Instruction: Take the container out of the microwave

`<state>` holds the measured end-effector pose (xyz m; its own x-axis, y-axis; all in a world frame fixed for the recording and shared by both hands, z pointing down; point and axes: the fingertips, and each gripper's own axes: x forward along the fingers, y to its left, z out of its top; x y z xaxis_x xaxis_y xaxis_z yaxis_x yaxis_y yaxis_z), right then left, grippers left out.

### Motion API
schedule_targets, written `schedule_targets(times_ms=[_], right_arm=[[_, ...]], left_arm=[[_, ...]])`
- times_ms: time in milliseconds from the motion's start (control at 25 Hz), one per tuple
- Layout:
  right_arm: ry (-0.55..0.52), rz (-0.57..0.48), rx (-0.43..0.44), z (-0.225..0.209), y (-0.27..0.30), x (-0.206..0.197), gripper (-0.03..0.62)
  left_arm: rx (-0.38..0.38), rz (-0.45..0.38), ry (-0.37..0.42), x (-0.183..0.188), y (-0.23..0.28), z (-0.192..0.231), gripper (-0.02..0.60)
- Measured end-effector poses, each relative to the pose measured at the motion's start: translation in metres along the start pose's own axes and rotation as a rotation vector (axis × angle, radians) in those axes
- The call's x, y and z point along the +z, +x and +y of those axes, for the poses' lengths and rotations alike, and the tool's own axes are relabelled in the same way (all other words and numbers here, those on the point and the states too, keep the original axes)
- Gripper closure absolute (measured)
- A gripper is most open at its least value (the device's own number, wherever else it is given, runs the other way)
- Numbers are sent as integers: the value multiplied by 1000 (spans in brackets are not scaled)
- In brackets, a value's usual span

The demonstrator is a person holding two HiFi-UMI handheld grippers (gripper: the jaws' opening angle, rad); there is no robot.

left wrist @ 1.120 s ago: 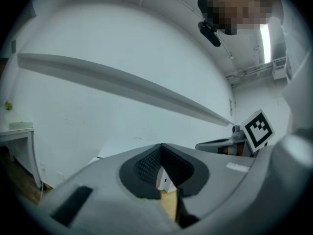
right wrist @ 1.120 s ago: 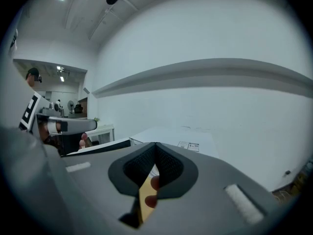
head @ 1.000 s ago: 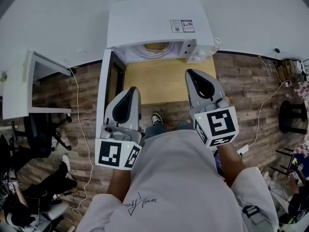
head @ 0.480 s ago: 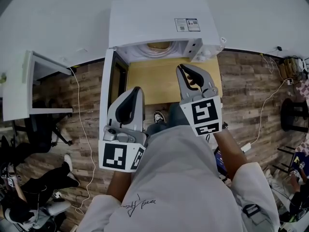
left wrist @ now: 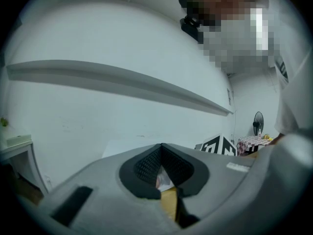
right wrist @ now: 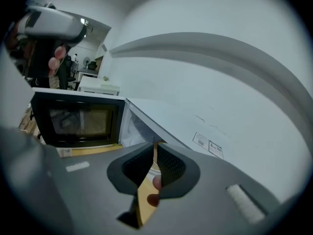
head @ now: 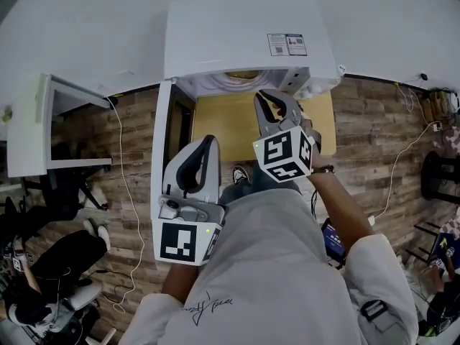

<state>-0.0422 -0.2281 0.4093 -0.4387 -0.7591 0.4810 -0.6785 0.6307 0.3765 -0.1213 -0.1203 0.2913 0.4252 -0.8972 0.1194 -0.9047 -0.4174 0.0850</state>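
At the far left of the head view a white cabinet (head: pixel 29 131) stands on the wood-plank floor (head: pixel 374 121), with a thin pale cable (head: pixel 121 157) trailing down beside it. Next comes the microwave door (head: pixel 164 142), swung wide open to the left and seen almost edge-on. Just right of the door the left tool (head: pixel 208 139) is held low, close to the person's body and well short of the oven. Its own view shows the two dark pads meeting at their tips, and the left tool (left wrist: pixel 161 147) grips nothing.

The white microwave (head: pixel 241 34) sits at the back of a pale wooden table (head: pixel 223 124). Inside the open cavity the container (head: pixel 243 73) shows only as a brownish rim on the round turntable, just under the top edge of the opening; the rest of it is hidden.

Further right, the right tool (head: pixel 274 98) is held over the table with its tips right at the mouth of the cavity, just in front of the container and not touching it. In its own view the right tool (right wrist: pixel 154 145) has its jaws a narrow slit apart, with nothing between them
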Motion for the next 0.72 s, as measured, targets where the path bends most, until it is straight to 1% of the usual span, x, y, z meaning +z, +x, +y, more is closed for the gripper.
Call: schedule_targets(times_ms=[320,440,560,720], right_arm=[[-127,98,41,10,50,-27,556],[-165,118,48,12,67,-33,540],[-198,124,51,13,82,-36,539],[-292,170,72,21,104,-49,531]], left_arm=[[16,37,-28,-10,13,10,574],[22,44,-31,-14,15,14,574],[30,52,-33,-16,17,16,574],[39,57,-46,-17,19,16,574]])
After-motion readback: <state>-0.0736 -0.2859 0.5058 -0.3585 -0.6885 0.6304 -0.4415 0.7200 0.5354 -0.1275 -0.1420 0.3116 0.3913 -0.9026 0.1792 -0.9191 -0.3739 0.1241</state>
